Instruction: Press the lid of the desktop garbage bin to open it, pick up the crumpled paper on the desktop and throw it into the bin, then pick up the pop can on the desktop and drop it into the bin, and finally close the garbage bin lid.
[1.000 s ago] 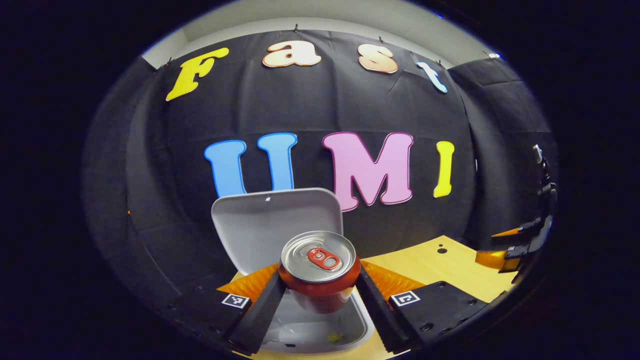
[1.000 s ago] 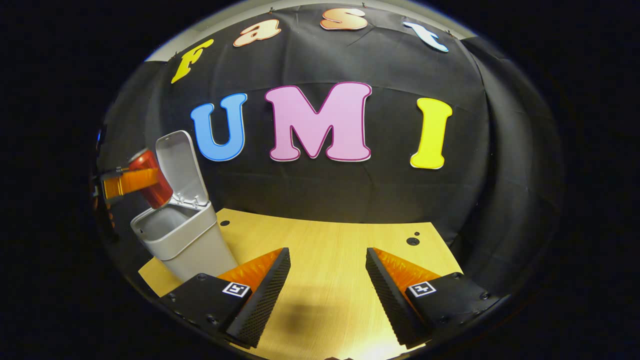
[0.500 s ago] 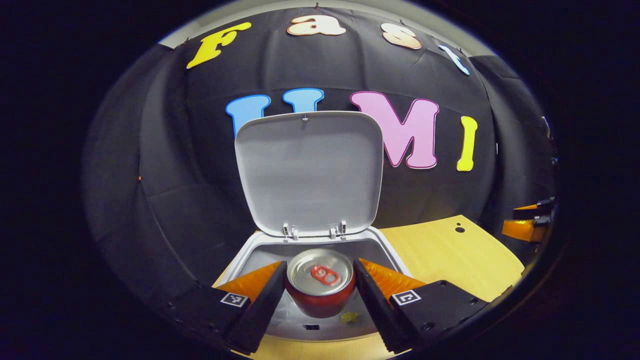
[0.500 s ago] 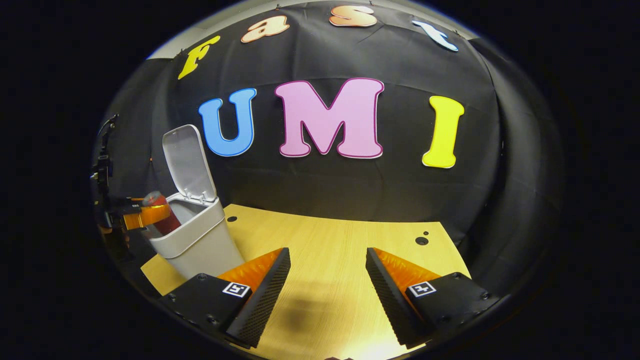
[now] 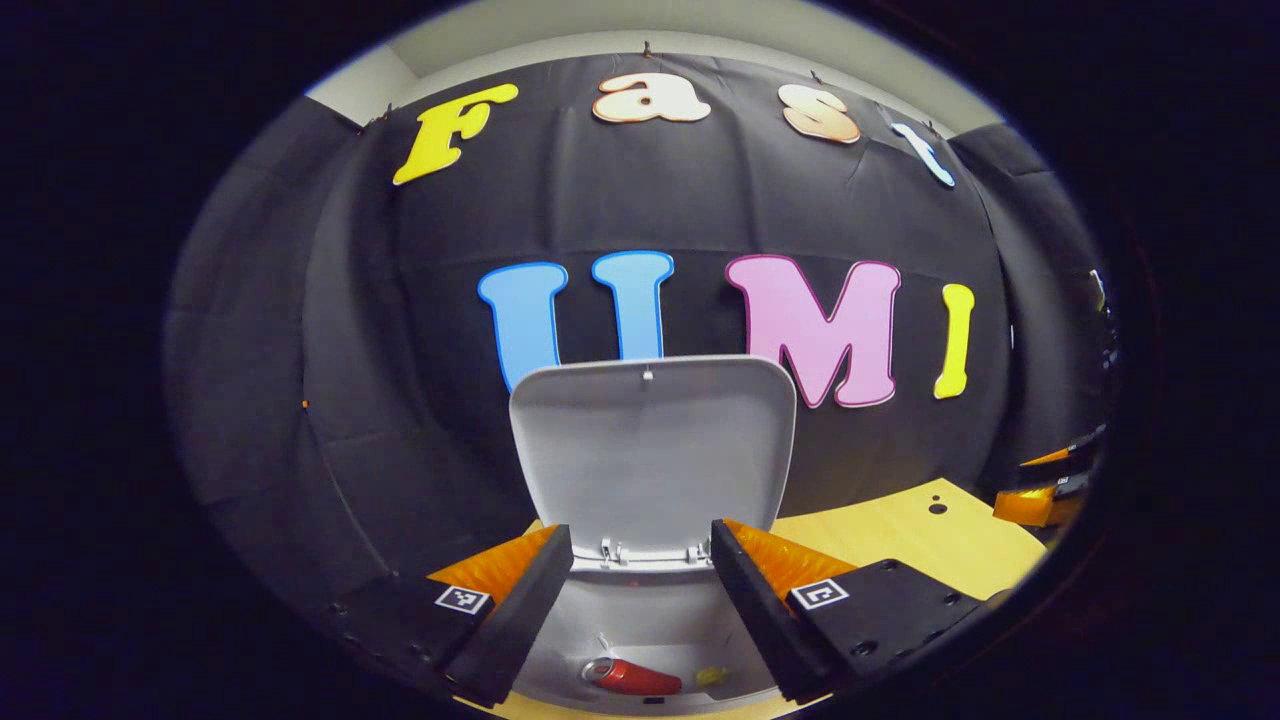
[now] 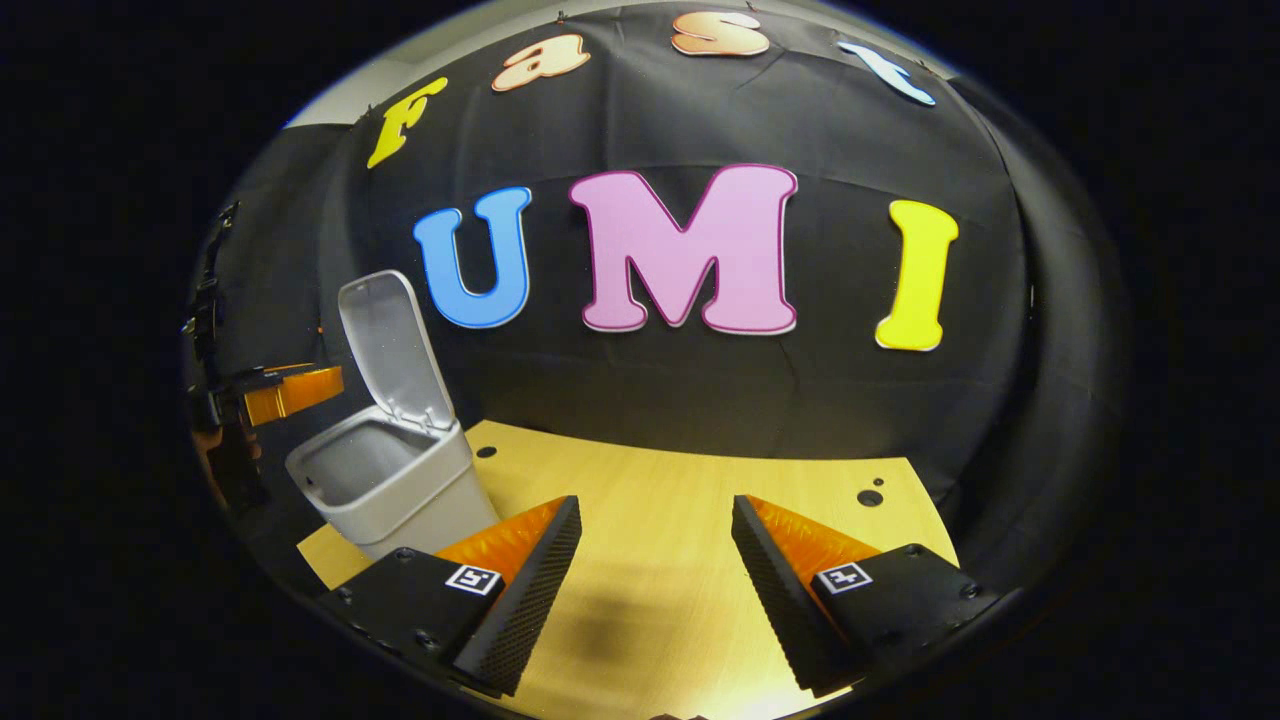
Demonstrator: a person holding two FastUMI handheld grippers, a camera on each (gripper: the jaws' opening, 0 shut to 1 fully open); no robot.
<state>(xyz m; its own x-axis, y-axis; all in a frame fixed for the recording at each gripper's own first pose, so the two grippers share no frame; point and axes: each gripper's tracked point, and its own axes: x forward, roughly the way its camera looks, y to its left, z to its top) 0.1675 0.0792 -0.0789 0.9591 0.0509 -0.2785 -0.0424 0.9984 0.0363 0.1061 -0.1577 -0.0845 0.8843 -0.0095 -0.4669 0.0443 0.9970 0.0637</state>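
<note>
Step in hand: can dropped. Your left gripper (image 5: 640, 560) stands wide open, empty, above the bin (image 5: 640, 625); the can (image 5: 632, 677) lies inside, below its fingers. Right gripper (image 6: 655, 540) open, empty. Next: push the raised lid (image 5: 652, 450), just ahead, down shut.

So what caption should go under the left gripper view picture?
Open left gripper above the bin, lid up, pop can lying inside.

Bin (image 6: 400, 490) light grey, lid (image 5: 652, 450) same grey inside. Pop can (image 5: 632, 676) red with a silver top, lying in the bin beside a small yellowish scrap (image 5: 708, 677). Worktop (image 6: 680, 500) pale yellow wood grain with a few dark round holes.
</note>
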